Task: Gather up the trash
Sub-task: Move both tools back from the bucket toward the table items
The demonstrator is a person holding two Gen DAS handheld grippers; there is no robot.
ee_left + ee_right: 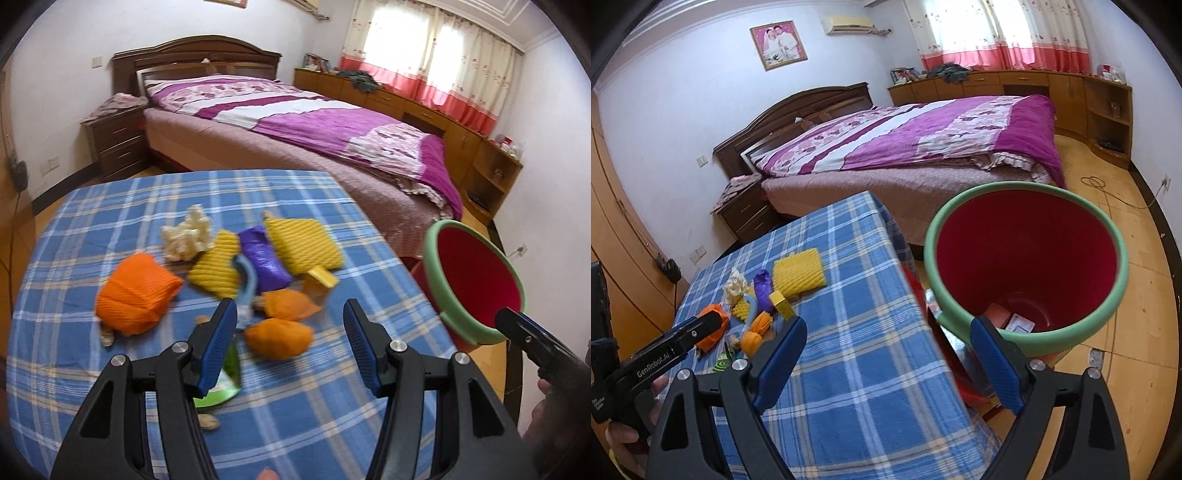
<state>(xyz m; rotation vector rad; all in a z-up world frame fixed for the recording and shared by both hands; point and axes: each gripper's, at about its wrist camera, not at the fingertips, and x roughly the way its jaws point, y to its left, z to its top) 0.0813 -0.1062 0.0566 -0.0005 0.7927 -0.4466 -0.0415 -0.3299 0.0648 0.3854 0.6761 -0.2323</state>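
Trash lies in a heap on the blue plaid tablecloth (110, 206): an orange net wrap (136, 293), two yellow foam nets (304, 243), a purple bag (262, 264), a white foam piece (188, 234), two small orange nets (279, 338), a yellow box (321, 282) and a green wrapper (221, 384). My left gripper (290, 325) is open, hovering just above the nearest orange nets. A red bin with a green rim (1027, 258) stands beside the table's right edge with some scraps inside. My right gripper (888, 336) is open, its right finger by the bin's near rim.
A bed with a purple quilt (295, 122) stands behind the table. A dark nightstand (118, 144) is at the back left. Wooden cabinets (1052, 96) line the window wall. A red stool (960, 369) sits under the bin. Peanut shells (208, 422) lie on the cloth.
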